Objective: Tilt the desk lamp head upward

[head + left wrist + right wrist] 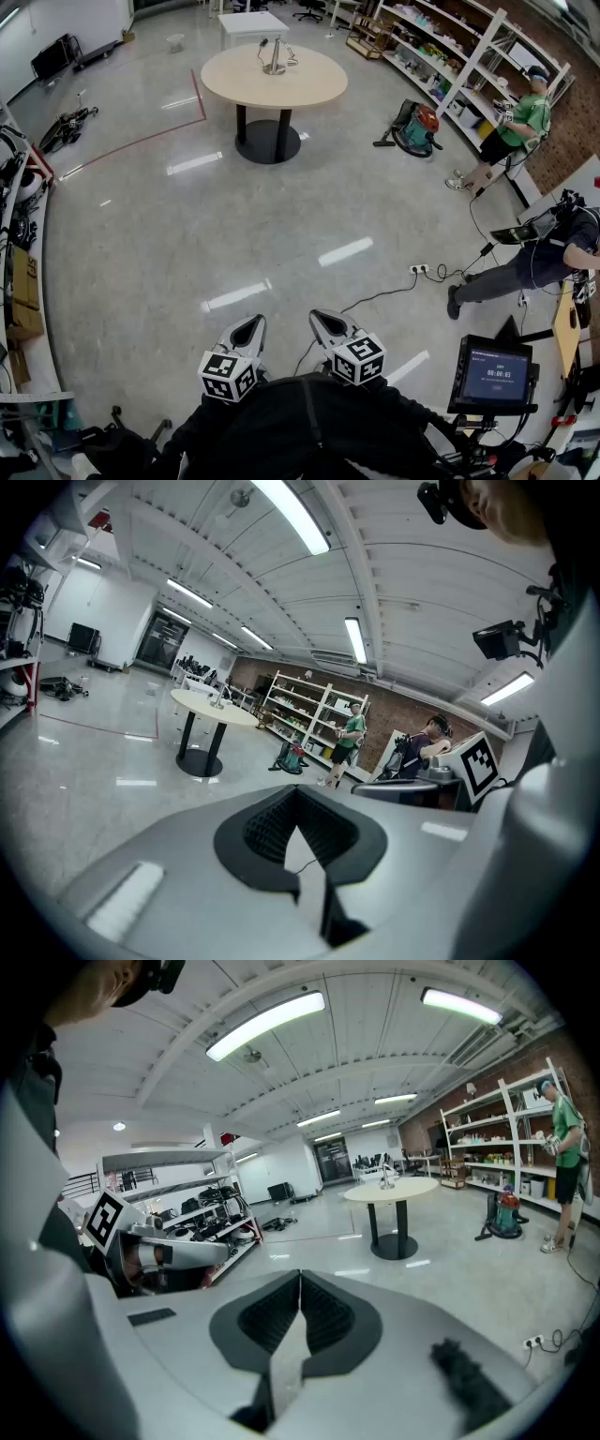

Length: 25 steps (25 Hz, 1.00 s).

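Two tongs are held low at the near edge of a wide workshop floor (281, 216), seen from above. The left tongs (247, 330) (298, 825) are closed, with the two jaws pressed together and nothing between them. Just beside them, the right tongs (327, 325) (300, 1309) are likewise closed and empty. Both are pointed slightly downward across the polished floor.

Far ahead of the left tongs and off to their left, a red tape line (141, 141) is laid on the floor. Well ahead of both tongs, roughly between their lines of aim, a round desk (242, 92) is set on a dark pedestal. The desk lamp (274, 58) is placed on the far part of the desk top, well apart from either tongs. It is shown too small for the tilt of its head to be made out.

Ahead and to the right of the right tongs, a green and red vacuum cleaner (417, 127) is left on the floor beside white shelves (450, 47), where a person in a green shirt (525, 117) is seen. Nearer, a white power strip (419, 269) is laid on the floor, and a second person (553, 253) in dark clothes is seated low. Close to the right of the right tongs, a lit monitor (494, 375) is mounted.
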Each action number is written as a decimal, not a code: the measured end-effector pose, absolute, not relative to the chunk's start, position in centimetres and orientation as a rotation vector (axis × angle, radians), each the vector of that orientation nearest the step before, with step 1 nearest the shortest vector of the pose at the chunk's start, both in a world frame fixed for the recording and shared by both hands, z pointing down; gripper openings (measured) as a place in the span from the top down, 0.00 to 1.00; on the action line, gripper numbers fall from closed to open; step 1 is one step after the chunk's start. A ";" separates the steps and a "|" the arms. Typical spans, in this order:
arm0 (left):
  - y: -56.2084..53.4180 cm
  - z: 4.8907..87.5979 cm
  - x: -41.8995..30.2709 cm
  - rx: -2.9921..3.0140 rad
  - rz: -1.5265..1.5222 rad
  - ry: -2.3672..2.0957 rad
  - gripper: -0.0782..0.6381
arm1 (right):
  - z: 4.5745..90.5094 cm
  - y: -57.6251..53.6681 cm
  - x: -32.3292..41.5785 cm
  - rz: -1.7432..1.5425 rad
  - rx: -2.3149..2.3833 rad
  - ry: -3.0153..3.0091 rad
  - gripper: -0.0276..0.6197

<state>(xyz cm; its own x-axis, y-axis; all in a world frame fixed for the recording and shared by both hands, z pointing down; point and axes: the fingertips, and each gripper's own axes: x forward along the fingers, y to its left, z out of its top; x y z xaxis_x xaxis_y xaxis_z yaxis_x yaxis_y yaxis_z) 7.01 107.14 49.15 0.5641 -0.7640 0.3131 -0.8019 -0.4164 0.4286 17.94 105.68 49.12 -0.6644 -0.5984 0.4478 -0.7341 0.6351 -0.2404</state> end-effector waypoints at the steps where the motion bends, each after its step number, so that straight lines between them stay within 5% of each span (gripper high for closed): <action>1: 107.0 49.4 6.9 2.258 0.095 -1.242 0.88 | 49.2 105.7 17.7 0.580 1.063 -2.529 0.95; 16: 104.0 51.4 8.0 2.222 0.166 -1.241 0.88 | 51.0 102.1 18.5 0.648 1.038 -2.538 0.95; 25: 95.8 49.5 15.6 2.273 0.231 -1.316 0.88 | 49.1 92.3 25.4 0.614 1.011 -2.630 0.95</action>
<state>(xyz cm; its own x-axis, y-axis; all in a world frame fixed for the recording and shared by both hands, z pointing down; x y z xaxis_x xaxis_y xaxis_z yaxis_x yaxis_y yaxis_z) 15.65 95.82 49.55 0.5183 -0.7646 0.3831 -0.8494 -0.4082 0.3345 25.40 92.33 49.07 -0.7251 -0.5748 0.3792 -0.6833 0.6690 -0.2926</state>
